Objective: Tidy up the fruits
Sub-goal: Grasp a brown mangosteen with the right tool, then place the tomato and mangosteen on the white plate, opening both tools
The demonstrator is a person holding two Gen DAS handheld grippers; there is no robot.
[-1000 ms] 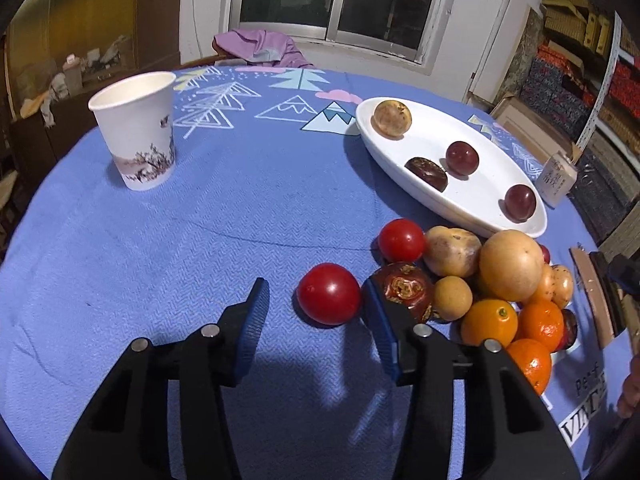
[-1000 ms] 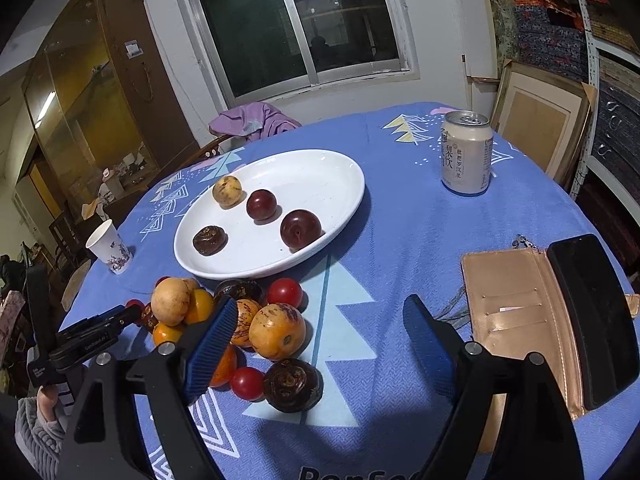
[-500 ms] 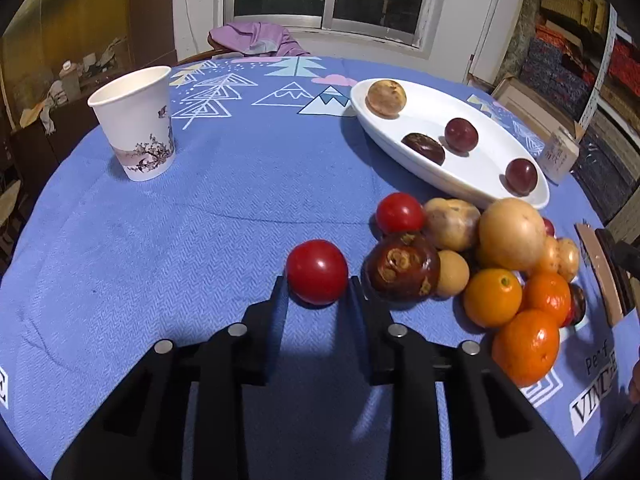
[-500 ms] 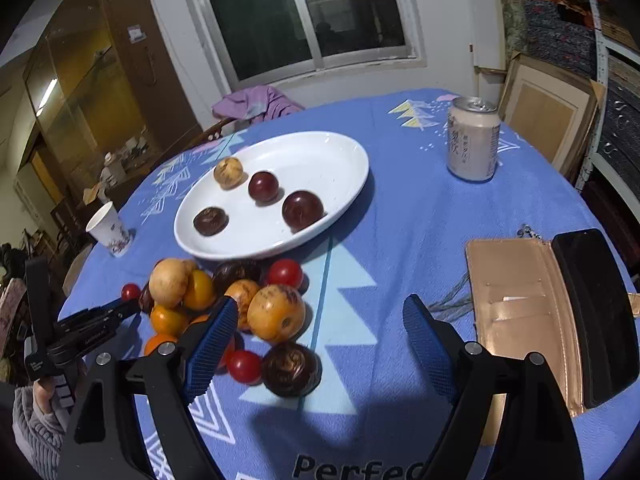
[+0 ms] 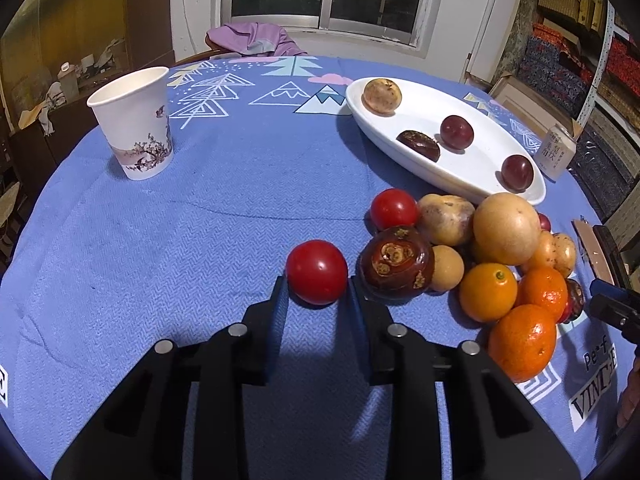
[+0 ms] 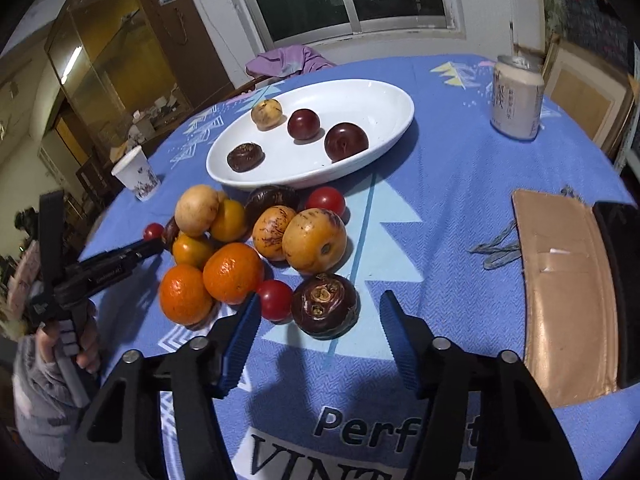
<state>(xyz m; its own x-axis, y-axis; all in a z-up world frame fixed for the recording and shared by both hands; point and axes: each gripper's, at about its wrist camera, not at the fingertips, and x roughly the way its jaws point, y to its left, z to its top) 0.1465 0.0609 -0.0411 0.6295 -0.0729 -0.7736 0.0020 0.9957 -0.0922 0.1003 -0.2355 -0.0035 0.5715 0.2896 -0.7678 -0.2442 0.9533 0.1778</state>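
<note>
1. Pinching a red tomato (image 5: pixel 317 271) between both left-gripper (image 5: pixel 316 292) pads; tomato resting on the blue cloth (image 5: pixel 200 240), just left of the fruit pile.
2. Right gripper (image 6: pixel 316 320) half spread, jaws just been closing; dark brown fruit (image 6: pixel 325 305) and a small tomato (image 6: pixel 274 300) lying between the blue pads (image 6: pixel 243 332), neither pressed.
3. Seen from the left wrist only: left pads tight against the tomato; brown scarred fruit (image 5: pixel 396 262) touching the right-hand finger's outer side; paper cup (image 5: pixel 134 122) large and upright, well apart at far left.
4. Seen from the right wrist only: gold wallet (image 6: pixel 560 292) lying open at right with a dark phone (image 6: pixel 620 292) beside it; drink can (image 6: pixel 516 100) in full, upright beyond the plate; a hand in a grey sleeve (image 6: pixel 60 340) at lower left gripping the left tool's handle.
5. In both views: white oval plate (image 6: pixel 372 144) beyond the pile, holding one yellowish fruit (image 6: pixel 266 113), two dark red plums (image 6: pixel 346 141) and one dark brown piece (image 6: pixel 245 157).
6. Pile between plate and grippers: oranges (image 6: pixel 232 273), yellow-brown round fruits (image 6: pixel 314 240), another tomato (image 6: pixel 325 201) near the plate rim.
7. Purple garment (image 5: pixel 256 38) past the far table edge, below a dark window.
</note>
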